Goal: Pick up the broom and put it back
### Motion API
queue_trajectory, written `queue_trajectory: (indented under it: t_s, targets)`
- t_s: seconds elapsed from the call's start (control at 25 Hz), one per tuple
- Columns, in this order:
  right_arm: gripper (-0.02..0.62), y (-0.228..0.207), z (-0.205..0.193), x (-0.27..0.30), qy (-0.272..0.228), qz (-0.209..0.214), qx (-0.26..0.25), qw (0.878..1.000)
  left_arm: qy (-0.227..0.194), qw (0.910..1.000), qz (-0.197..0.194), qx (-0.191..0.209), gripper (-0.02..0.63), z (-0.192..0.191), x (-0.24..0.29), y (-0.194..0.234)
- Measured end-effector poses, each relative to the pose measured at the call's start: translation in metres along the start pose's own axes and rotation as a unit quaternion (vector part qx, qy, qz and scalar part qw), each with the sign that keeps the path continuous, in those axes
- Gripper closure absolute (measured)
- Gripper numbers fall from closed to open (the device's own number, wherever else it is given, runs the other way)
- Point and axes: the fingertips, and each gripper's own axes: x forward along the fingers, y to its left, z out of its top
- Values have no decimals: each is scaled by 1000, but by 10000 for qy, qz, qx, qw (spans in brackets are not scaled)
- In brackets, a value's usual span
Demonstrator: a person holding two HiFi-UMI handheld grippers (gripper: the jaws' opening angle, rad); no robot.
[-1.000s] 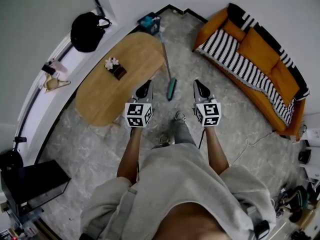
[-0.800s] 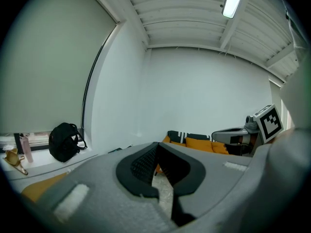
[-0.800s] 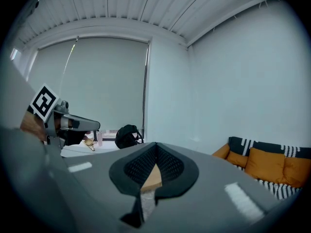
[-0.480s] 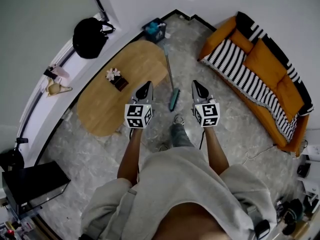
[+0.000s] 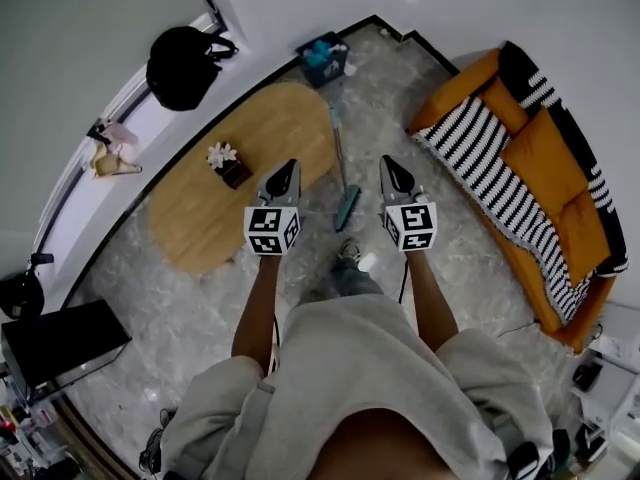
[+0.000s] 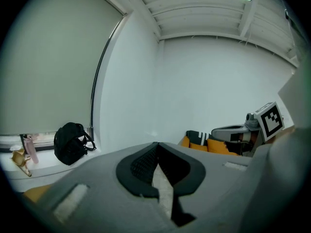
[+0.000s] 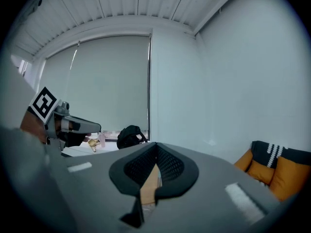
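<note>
Head view: broom lies on the floor beside the table, ahead of my left tongs and right tongs, both pressed together, empty; light, stiff, likely easiest pinched mid-handle.

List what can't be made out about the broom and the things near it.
- Broom: missing from both gripper views; the left gripper and right gripper bodies block the floor.
- Broom's handle top, head view: too thin to tell whether it touches the teal bin.
- Bin contents, head view: too small.
- Ornament on the table, head view: too small to identify.
</note>
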Motion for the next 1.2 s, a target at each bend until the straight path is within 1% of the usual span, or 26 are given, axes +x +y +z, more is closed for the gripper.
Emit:
queue_trajectory:
  t_s: [0.12,0.32,0.56,0.72,1.0,1.2]
  targets:
    - [592,-16,-8,23,87,172,32,9998,145,9997,171,-49,604,-9,23,4]
    - [593,-30,-27,63,231,364,134,9990,259,9988,361,-210,605,-22,47,19]
    - [592,-28,-59,91,440,452,319,9975,455,9955,624,-544,605,-56,57,41]
    - [592,-22,-84,103,638,396,369,9965,588,9940,579,-722,604,-81,67,54]
    - [592,-8,-129,119,916,279,404,9946,669,9934,427,-828,604,-115,78,76]
    - [592,2,-163,126,1130,214,517,9920,821,9913,409,-942,604,-145,80,93]
